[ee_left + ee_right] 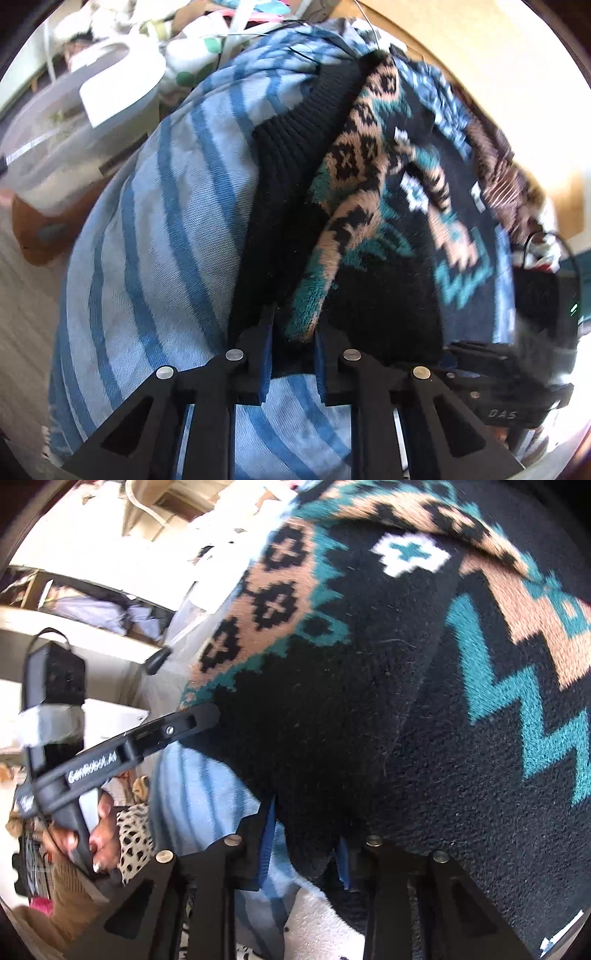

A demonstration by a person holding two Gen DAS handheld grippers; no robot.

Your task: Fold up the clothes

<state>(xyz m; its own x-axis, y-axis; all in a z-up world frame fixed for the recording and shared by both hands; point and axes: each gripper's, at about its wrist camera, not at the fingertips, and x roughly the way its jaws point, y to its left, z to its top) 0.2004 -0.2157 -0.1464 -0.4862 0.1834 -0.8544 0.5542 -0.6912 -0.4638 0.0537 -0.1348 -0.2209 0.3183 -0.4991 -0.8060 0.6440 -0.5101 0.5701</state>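
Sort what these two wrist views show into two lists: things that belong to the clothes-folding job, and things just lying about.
Belongs to the job:
patterned fleece garment
left gripper, closed on the fleece
right gripper, closed on the fleece
blue striped cloth under it

Just lying about:
clear plastic tub
spotted fabric

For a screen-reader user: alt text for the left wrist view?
The left hand-held gripper grips the edge of a black patterned sweater lying on a blue striped cloth. The right hand-held gripper is at lower right.
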